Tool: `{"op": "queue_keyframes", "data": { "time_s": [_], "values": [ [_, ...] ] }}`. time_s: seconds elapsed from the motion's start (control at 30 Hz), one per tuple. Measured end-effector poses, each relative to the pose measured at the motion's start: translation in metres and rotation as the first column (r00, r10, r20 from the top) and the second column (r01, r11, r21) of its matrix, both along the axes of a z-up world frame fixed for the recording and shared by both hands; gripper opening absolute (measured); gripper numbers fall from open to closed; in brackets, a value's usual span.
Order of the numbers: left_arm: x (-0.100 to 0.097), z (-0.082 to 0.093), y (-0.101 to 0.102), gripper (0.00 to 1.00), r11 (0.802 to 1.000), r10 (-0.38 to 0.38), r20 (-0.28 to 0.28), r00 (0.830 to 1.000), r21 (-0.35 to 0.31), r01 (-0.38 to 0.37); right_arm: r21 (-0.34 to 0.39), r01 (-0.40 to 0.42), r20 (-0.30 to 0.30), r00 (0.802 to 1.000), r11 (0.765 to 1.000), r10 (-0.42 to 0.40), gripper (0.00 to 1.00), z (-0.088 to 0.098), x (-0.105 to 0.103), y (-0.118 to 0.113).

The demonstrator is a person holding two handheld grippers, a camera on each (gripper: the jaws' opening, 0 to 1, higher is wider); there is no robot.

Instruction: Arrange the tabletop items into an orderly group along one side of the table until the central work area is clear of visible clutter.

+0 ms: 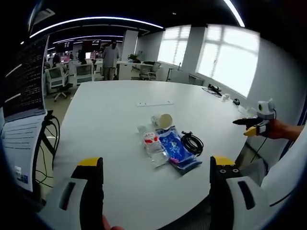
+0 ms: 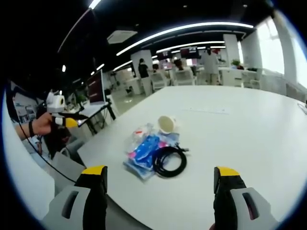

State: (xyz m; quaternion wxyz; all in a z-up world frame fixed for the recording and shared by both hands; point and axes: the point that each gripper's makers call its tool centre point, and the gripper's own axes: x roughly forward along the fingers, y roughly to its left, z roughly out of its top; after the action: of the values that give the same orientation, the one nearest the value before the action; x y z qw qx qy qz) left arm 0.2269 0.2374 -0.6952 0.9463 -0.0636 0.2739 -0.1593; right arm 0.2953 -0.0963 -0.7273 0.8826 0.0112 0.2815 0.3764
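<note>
Both held up off the bench [image 1: 120, 110]: left gripper [image 1: 156, 175] and right gripper [image 2: 160, 184], jaws wide apart, hovering near the blue pouch [image 2: 144, 152] and cable [image 2: 169, 162].

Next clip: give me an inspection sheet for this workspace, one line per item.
Surface: white table, mostly bare.
Job's things: paper cup on its side, clear packet, blue packet and coiled black cable, clustered near the table's edge.
Clutter: flat white strip farther along the table.
Grippers: left tool open, holding nothing, over the table edge; right tool open, holding nothing, short of the cluster.
Cables: black leads hang beside a laptop at the left gripper view's left.
Surroundings: open office, windows, desks, chairs, people standing far off.
</note>
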Motion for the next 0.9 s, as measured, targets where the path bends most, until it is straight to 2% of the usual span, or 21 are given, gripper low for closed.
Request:
{"op": "queue_keyframes", "data": {
  "time_s": [0.57,0.9],
  "values": [
    [0.006,-0.003,0.004,0.91,1.0,0.01,-0.013,1.0,-0.017,-0.01,0.005,0.009,-0.007,1.0,1.0,-0.009,0.93,-0.003,-0.002,-0.002],
    [0.021,-0.011,-0.002,0.88,1.0,0.01,-0.035,0.999,-0.015,-0.01,0.008,0.02,-0.013,1.0,1.0,-0.02,0.93,-0.006,-0.003,-0.006]
  ]
}}
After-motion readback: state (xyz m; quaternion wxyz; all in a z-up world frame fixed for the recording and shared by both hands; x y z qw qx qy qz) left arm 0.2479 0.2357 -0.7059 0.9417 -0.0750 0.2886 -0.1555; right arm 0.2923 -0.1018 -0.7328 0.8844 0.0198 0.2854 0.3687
